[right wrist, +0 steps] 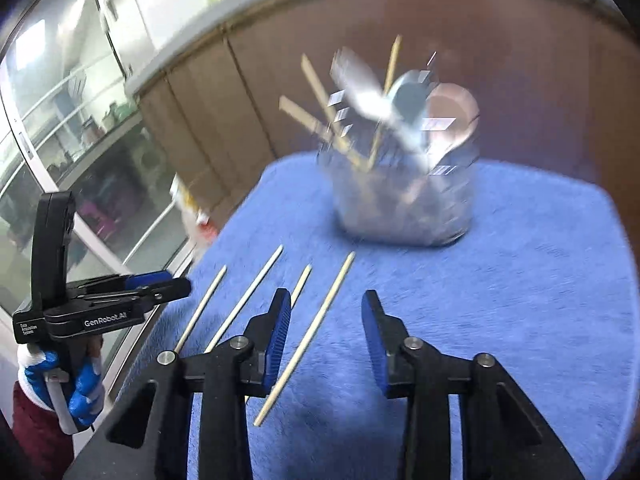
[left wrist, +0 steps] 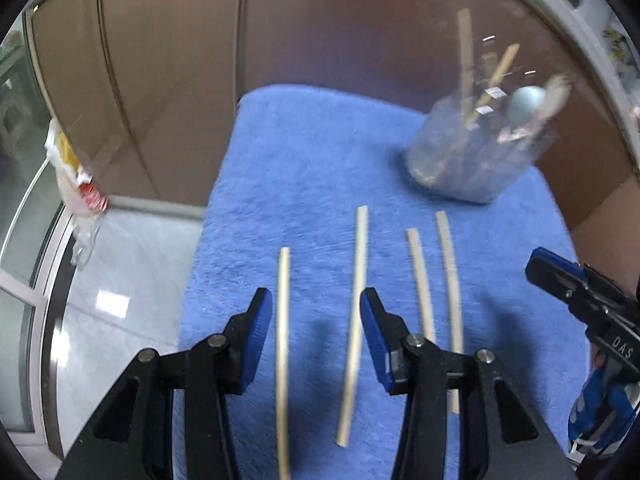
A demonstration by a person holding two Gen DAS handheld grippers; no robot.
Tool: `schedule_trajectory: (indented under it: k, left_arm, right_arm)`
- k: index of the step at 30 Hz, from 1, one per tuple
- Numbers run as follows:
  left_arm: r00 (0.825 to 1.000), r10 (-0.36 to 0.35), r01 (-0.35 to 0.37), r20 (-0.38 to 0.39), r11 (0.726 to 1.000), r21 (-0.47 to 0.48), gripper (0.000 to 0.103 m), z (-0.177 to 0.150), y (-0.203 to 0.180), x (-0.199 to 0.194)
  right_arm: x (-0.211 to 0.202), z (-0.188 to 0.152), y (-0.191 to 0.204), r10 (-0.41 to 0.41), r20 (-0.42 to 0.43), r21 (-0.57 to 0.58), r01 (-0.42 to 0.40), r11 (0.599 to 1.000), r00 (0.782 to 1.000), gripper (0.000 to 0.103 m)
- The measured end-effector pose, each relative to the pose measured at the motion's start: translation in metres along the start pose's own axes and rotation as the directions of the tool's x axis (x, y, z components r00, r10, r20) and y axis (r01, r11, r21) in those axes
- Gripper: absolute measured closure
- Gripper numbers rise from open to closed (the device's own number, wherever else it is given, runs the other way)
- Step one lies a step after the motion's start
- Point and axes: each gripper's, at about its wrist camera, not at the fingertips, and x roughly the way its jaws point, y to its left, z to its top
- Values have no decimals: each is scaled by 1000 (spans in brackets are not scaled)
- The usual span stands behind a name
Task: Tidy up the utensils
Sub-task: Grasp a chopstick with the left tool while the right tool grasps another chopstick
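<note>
From the left wrist view, the left gripper (left wrist: pixel 316 312) hangs spread wide above a blue fuzzy towel (left wrist: pixel 304 160) that covers the surface, holding nothing. Four pale wooden chopsticks lie roughly parallel on the towel: the leftmost chopstick (left wrist: pixel 283 344) and the second chopstick (left wrist: pixel 356 312) run between the blue pads, while the third chopstick (left wrist: pixel 420 280) and the fourth chopstick (left wrist: pixel 450 276) lie just beside the right pad. Farther back on the right stands a clear container (left wrist: pixel 472 160), blurred, with chopsticks and spoon-like utensils sticking up out of it. The right gripper (left wrist: pixel 560 276) pokes in at the right edge; its opening cannot be told here.

From the right wrist view, the right gripper (right wrist: pixel 326 320) is spread and empty above the towel (right wrist: pixel 520 280). One chopstick (right wrist: pixel 308 336) lies between its pads, near the left one, with three more to the left. The container (right wrist: pixel 404 200) stands ahead on the towel. The left gripper (right wrist: pixel 176 286) shows at the left edge, seen side-on
</note>
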Motion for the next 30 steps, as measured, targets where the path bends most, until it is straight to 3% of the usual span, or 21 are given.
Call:
schedule_trajectory:
  k: [6,14,21,22,24,30]
  left_arm:
    - [995,-6,3,-104,1000,-28,63,10,14,35]
    - [983,26,-17,-181,998,53,73,22,4,52]
    - [976,105,-82,-193,989,122,93,24,-4,55]
    - [975,106,-83,-193,989,125,98,22,-4,55]
    - [975,103,-79,-195,989,127,98,21,-5,54]
    - [979,75,-55,-190,993,106,98,17,-3,48]
  right_arm:
    - [67,5,6,-55,-140,-19,53,998,989,74]
    - [106,20,17,-146,-200,-93,129,987,969,87]
    - [119,25,38,-193,-231,-166,157,974,953,91]
    - [119,25,39,-192,-234,-175,153,973,953,92]
    - [118,23,38,-175,-239,-173,135,976,955,97]
    - [102,18,29,-75,-244,-118,48,992,967,98]
